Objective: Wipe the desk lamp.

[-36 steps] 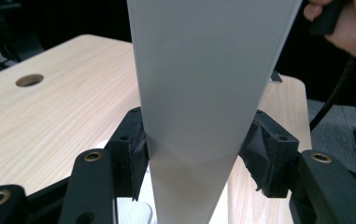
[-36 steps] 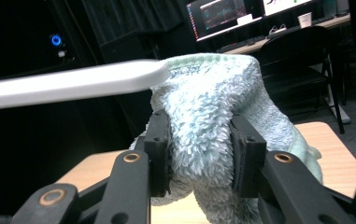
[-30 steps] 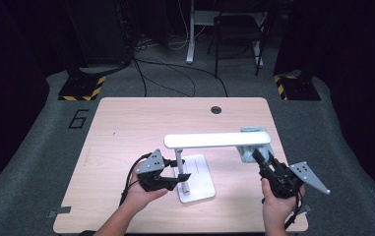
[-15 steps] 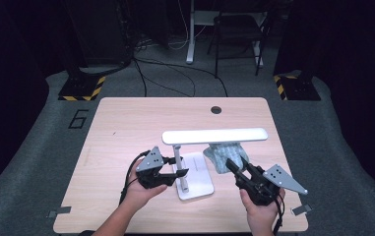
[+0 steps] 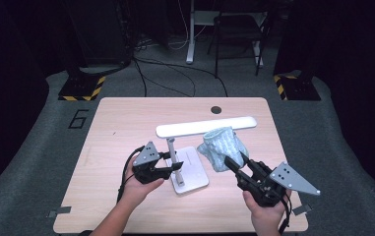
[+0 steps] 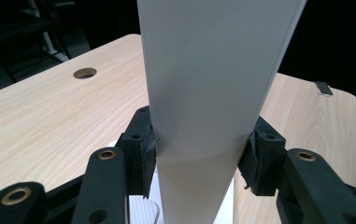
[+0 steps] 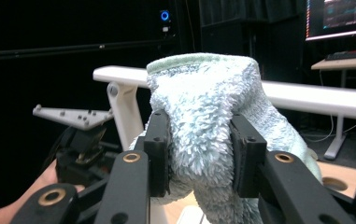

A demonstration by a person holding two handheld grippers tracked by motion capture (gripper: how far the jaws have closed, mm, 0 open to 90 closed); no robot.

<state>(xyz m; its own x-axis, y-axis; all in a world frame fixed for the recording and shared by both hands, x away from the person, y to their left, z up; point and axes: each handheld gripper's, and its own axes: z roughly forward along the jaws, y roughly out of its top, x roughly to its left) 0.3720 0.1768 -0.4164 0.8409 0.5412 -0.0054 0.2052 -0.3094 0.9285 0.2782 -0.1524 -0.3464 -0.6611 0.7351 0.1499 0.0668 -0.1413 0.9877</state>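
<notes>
Pale wood is covering most of the middle of the high view: a table (image 5: 126, 123) with a round cable hole (image 5: 216, 109) near its far edge. At the centre of the frame a white desk lamp (image 5: 180, 162) is standing on a flat base, its long head (image 5: 204, 126) stretching toward the right, level with the tabletop.

Lower left of centre, the left gripper (image 5: 172, 167) is sitting in the person's left hand (image 5: 138, 184), and its jaws are pressing in on the lamp's upright post. In the left gripper view the two black jaws are squeezing a broad white part of the lamp (image 6: 203, 93) from both sides, with the pads touching it, and the cable hole (image 6: 85, 73) is showing at the upper left of that frame.

Lower right in the high view, the right gripper (image 5: 234, 163) is resting in the person's right hand (image 5: 266, 211), with its grey three-cornered plate sticking out to the right. Its jaws are clamping a fluffy light-blue cloth (image 5: 222, 147), which is bunching up just beside the lamp base and under the right half of the lamp head. In the right gripper view the cloth (image 7: 203, 116) is bulging up between the two pads at the centre of the frame, the lamp head (image 7: 316, 98) is running across behind it, and the left gripper (image 7: 80, 149) is appearing at the lower left, in front of the lamp post.
</notes>
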